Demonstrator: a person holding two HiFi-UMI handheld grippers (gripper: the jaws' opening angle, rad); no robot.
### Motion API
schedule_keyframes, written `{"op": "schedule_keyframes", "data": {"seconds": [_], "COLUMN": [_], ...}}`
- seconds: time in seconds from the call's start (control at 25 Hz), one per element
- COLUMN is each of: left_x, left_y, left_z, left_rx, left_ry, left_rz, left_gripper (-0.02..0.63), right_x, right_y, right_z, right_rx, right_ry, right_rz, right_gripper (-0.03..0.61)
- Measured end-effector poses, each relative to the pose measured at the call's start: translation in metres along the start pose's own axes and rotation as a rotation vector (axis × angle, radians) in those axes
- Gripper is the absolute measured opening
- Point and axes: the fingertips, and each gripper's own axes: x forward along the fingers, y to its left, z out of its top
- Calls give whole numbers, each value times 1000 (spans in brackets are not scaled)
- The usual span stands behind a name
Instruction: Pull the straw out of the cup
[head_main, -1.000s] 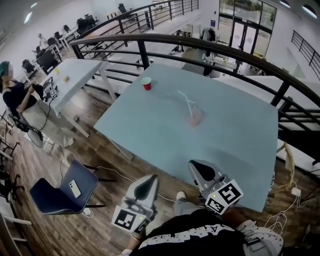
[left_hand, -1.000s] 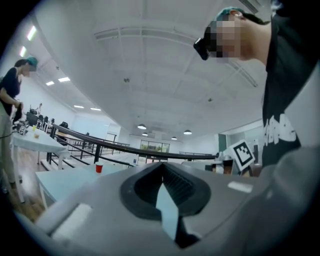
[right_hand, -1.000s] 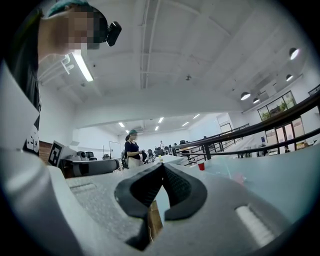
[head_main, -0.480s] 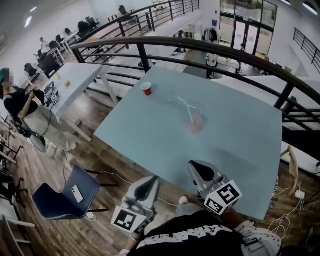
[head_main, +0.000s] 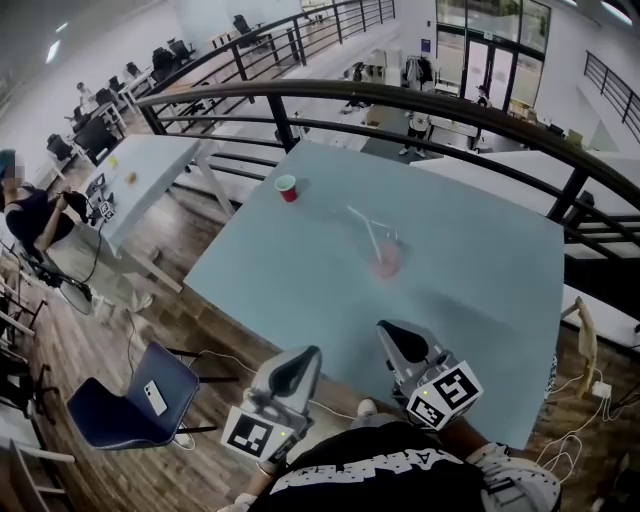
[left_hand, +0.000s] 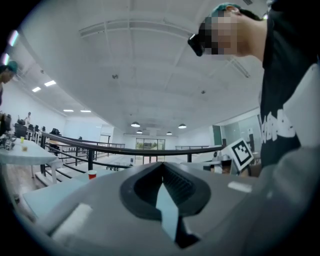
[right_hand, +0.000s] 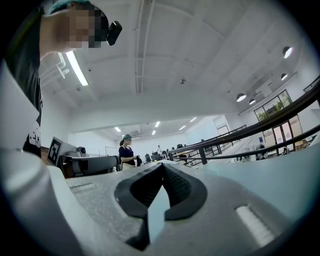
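Note:
A clear cup (head_main: 387, 259) with pink liquid stands on the pale blue table (head_main: 300, 280), right of its middle. A white bent straw (head_main: 368, 231) sticks out of the cup and leans to the left. Both grippers are held close to my body at the table's near edge, well short of the cup. My left gripper (head_main: 298, 358) (left_hand: 162, 165) has its jaws together with nothing between them. My right gripper (head_main: 392, 330) (right_hand: 162, 165) is likewise shut and empty. Neither gripper view shows the cup or the straw.
A small red cup (head_main: 287, 187) (left_hand: 91, 174) stands near the table's far left edge. A black railing (head_main: 400, 95) curves behind the table. A blue chair (head_main: 125, 400) carrying a phone stands on the wooden floor at lower left, with a second table (head_main: 150, 160) and a seated person beyond.
The head view has shifted slightly, so the table sits a little differently in the picture. Both grippers stay at the near edge, and the cup and straw have not moved.

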Motion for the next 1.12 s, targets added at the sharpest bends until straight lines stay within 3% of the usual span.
{"op": "schedule_keyframes", "data": {"seconds": [0.28,0.44,0.64,0.8,1.12], "left_x": [27,39,54,63,62], "left_y": [-11,-9,1,-3,24], "left_z": [-3,1,-1,4,0], "left_rx": [-21,27,47,15,-17], "left_ry": [13,-17,-45,-1,8], "left_rz": [-59,-88,-136,-174,-135], "left_gripper": [-11,-11,-11,-11,-11], "right_x": [-11,-12,-8,-1,26], "right_y": [-20,-25,-39,-48,-64], "right_z": [10,23,19,17,1], "right_rx": [-23,-89,-79,-97,-89], "right_ry": [-34,-66,-54,-47,-22], "right_rz": [-33,-42,-92,-92,-103], "right_gripper": [0,0,0,1,2]}}
